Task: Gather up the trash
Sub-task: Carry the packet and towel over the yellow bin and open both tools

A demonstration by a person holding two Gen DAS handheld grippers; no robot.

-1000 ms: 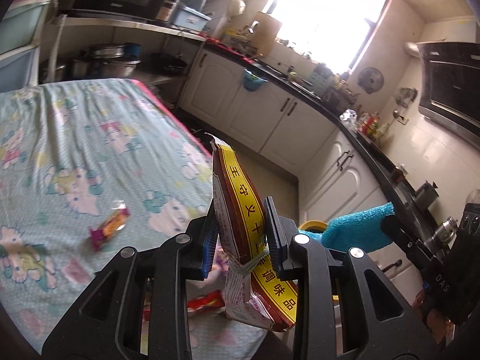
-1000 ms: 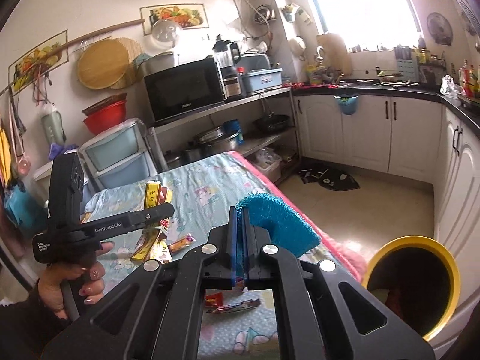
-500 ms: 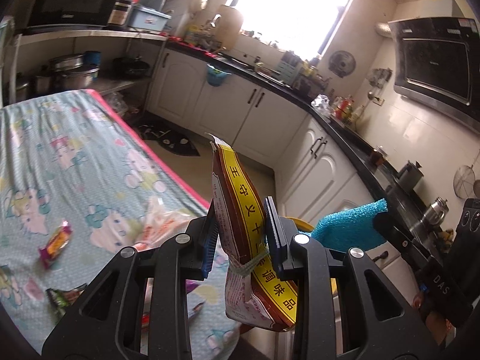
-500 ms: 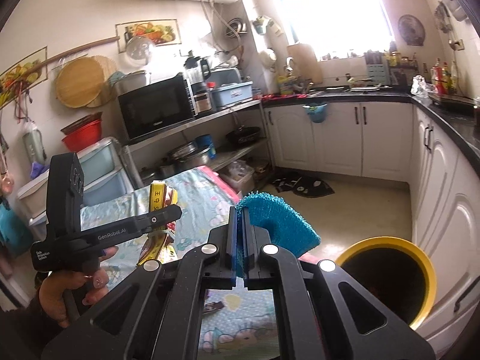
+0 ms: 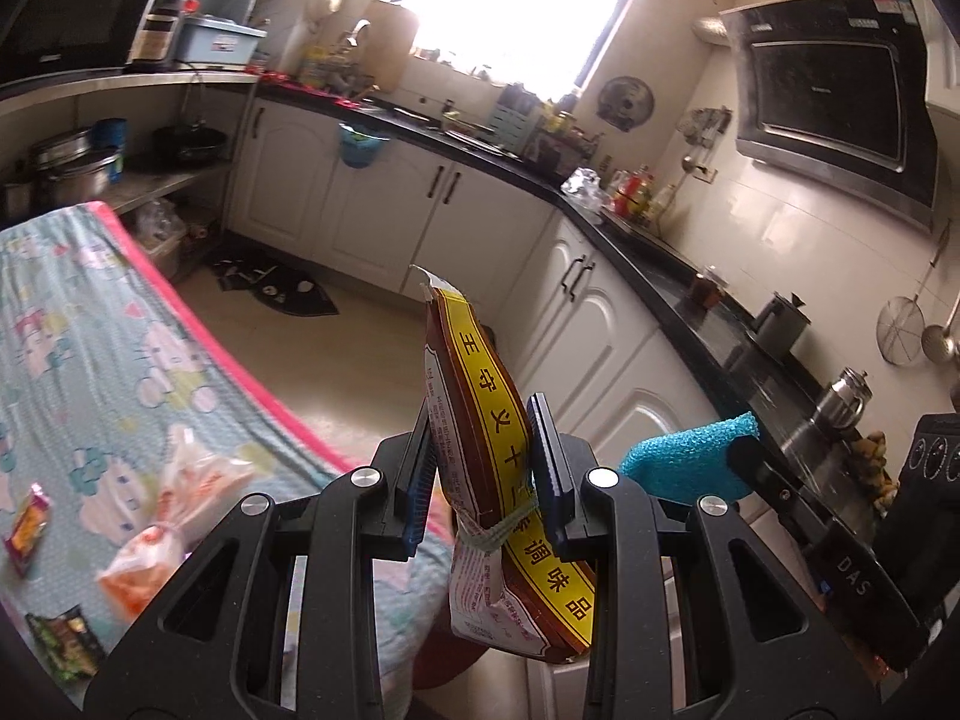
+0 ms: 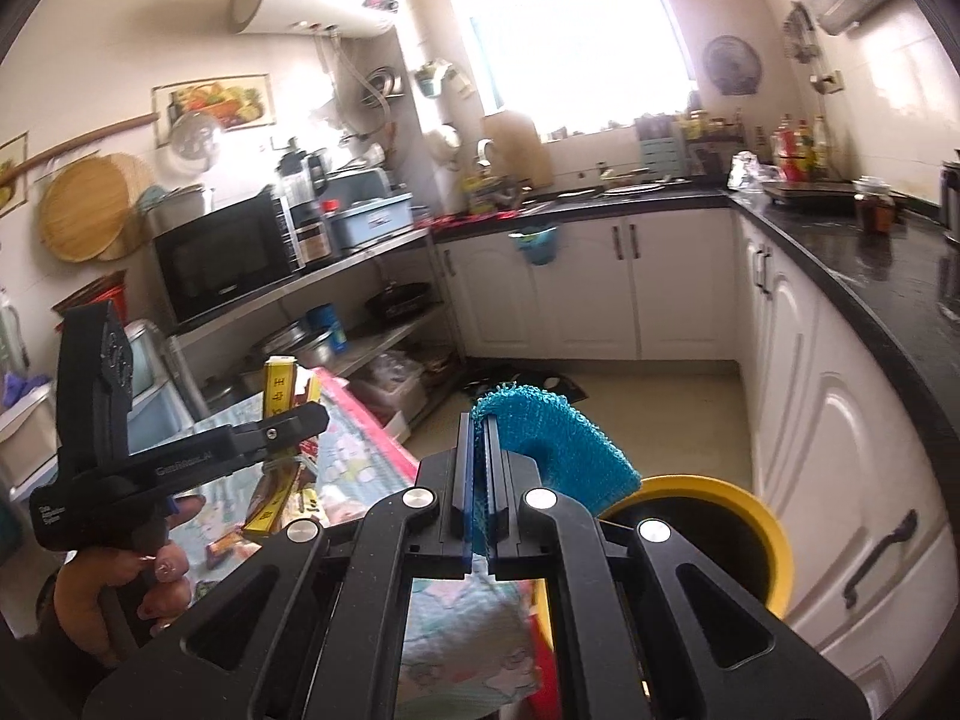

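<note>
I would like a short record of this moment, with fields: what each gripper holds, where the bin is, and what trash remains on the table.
left gripper: shut on seasoning packet
right gripper: shut on blue cloth
bin: yellow rim, on the floor by the white cabinets, just beyond the right gripper
table: patterned cover, pink edge
trash on table: orange bag, red wrapper, green wrapper

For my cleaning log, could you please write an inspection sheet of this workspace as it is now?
Surface: table with cartoon-print cloth.
Job's things: seasoning packet, blue sponge, yellow-rimmed bin on the floor beside the table.
Clutter: orange bag, red wrapper, green wrapper on the table.
Grippers: left gripper shut on the packet; right gripper shut on the sponge.
Cables: nothing seen.
Surroundings: kitchen cabinets, microwave.
</note>
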